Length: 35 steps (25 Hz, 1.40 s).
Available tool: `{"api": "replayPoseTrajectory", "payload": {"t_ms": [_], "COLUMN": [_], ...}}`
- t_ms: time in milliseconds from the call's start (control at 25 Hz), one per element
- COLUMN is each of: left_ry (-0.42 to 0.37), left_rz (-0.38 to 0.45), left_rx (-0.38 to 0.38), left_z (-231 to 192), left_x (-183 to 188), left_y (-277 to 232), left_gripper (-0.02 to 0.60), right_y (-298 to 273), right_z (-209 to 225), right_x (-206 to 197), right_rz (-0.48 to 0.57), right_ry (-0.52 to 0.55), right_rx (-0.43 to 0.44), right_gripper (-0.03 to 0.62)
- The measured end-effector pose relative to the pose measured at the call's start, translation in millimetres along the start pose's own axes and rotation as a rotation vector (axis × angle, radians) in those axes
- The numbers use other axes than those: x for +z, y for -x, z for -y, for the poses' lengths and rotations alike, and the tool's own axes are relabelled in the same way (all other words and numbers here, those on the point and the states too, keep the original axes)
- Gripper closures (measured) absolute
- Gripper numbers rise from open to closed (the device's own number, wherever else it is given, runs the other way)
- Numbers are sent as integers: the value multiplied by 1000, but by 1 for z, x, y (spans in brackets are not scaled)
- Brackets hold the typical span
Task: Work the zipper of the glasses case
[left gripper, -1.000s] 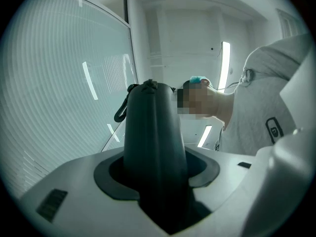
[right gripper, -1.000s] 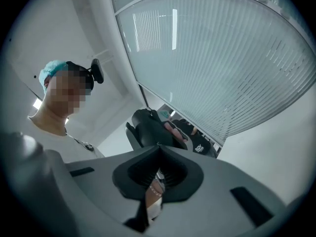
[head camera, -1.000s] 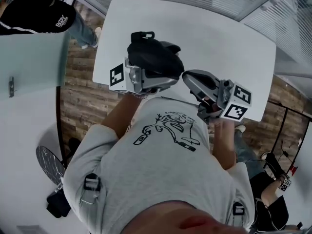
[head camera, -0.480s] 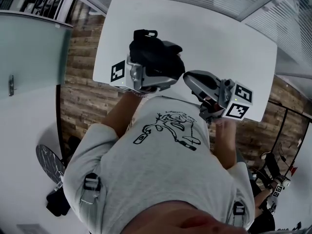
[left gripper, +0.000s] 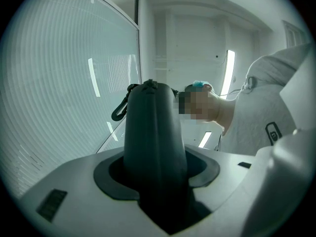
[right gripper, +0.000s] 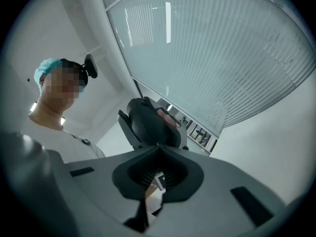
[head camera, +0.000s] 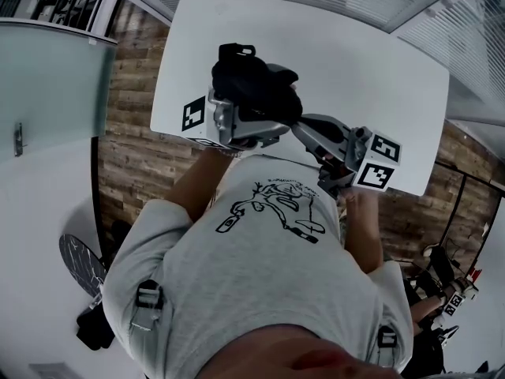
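Observation:
The black glasses case [head camera: 254, 85] is held up over the white table [head camera: 371, 54], and my left gripper [head camera: 237, 123] is shut on it. In the left gripper view the case [left gripper: 153, 132] stands upright between the jaws of the left gripper [left gripper: 157, 176], with a black loop at its top. My right gripper [head camera: 300, 125] points left, its tips at the case's right edge. In the right gripper view the tips of the right gripper [right gripper: 157, 146] meet just below the case [right gripper: 148, 122]. Its jaws are just beginning to open, and I see nothing clearly between them.
The table's near edge [head camera: 181, 136] lies right under the grippers, with wooden floor [head camera: 126, 156] beyond it. Slatted glass walls [right gripper: 222, 58] surround the spot. My own torso in a grey shirt [head camera: 260, 275] fills the lower half of the head view.
My right gripper has moved left and slightly up until its tips reach the case. The left gripper and case shifted a little upward. A person at the top left has left the view.

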State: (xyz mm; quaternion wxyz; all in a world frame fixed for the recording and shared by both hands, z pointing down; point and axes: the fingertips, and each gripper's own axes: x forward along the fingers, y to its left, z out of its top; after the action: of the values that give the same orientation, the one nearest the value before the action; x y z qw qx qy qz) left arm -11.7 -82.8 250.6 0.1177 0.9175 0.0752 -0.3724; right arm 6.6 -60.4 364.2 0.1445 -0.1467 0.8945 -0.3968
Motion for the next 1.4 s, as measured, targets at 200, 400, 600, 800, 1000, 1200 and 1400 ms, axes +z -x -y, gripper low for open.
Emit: {"api": "replayPoseTrajectory", "payload": {"t_ms": [200,400,600,800,1000,1200,1400], "left_ry": [-73,-122,-151,-187,-207,-227,-249], "left_rz": [-89,-160,-184,-229,-275,-336,-408], "left_rx": [75,138,206,272,339,413,515], "left_z": [-7,-15,-24,-31,-41,-52,-64], "left_x": [-14,-21,-19,-20,-23,-28,-36], "left_y": [-2,3,12,20,27,39,53], "left_gripper": [331,331,331,331,331,331,331], "right_y": [7,11,18,28,38,48,59], "right_z": [12,25,35,44,50,55,56], "right_x": [1,1,6,14,25,35,46], "right_rz": [-4,-29,-39,-43,-36,-38,-13], "right_ry": [99,182,266,364,444,542,611], "right_rx": [-112,-205,-293,-402,-500,-605,-716], "right_gripper": [564,543,543,549,553,554,553]}}
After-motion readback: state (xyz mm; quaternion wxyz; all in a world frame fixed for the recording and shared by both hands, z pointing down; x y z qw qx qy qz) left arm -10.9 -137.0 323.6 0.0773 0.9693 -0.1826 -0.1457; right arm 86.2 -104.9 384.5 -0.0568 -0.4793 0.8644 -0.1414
